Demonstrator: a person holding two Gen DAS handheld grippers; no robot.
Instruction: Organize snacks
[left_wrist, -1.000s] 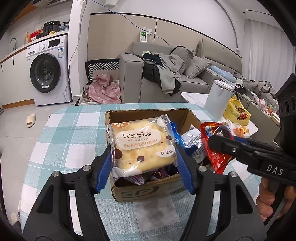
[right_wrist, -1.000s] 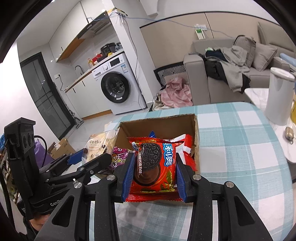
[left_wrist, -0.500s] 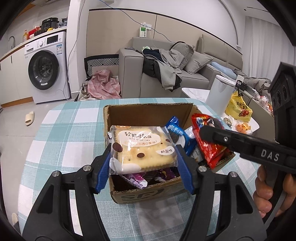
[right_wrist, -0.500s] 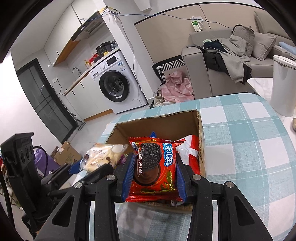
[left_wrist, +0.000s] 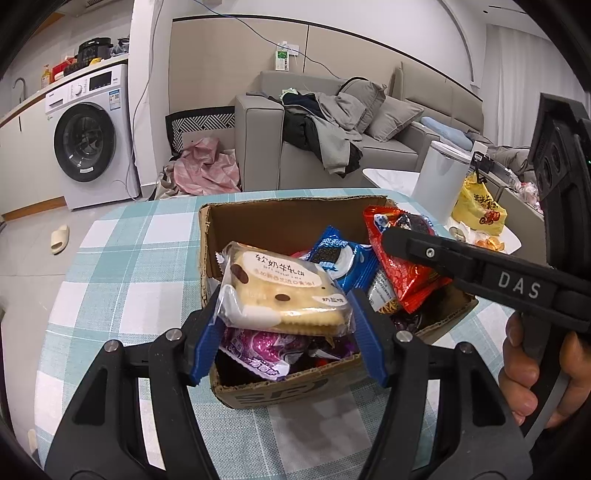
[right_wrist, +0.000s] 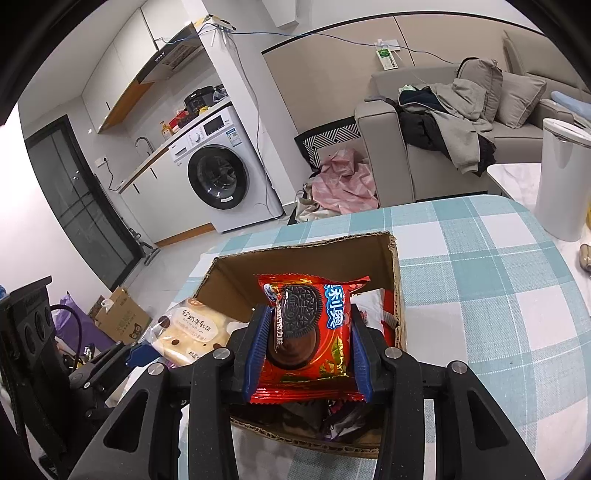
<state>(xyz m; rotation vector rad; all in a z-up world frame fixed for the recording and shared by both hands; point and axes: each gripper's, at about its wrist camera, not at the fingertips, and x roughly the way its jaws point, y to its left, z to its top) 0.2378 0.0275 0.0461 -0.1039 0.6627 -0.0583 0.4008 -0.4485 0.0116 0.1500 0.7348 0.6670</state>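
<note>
Left gripper (left_wrist: 286, 334) clamped on a clear-wrapped cracker packet (left_wrist: 284, 295), blue pads pressing both short ends, packet tilted and hanging over the near left part of a cardboard box (left_wrist: 258, 221). Right gripper (right_wrist: 306, 352) pinched tight on a red Oreo packet (right_wrist: 308, 332), pads against its 2 sides, packet upright above the near right part of the same box. Open-topped box on a teal-and-white checked tablecloth (left_wrist: 122, 266), already holding loose snacks: a blue Oreo packet (left_wrist: 340, 258) leaning near the middle, a purple wrapper (left_wrist: 258, 350) under the cracker packet, further wrappers underneath too jumbled to name. From the left wrist view, right gripper reaching in from the right edge with the red packet beside the blue one, a hand (left_wrist: 535, 373) wrapped around its handle at lower right. From the right wrist view, cracker packet visible at the box's left wall, just beside the red packet's jaws but apart from them. Beyond the table, a washing machine (right_wrist: 218, 181), a grey sofa (left_wrist: 332, 147) piled with clothes, a pink cloth heap (left_wrist: 207, 171) on the floor, and a white bin (right_wrist: 561, 177) at the right.
</note>
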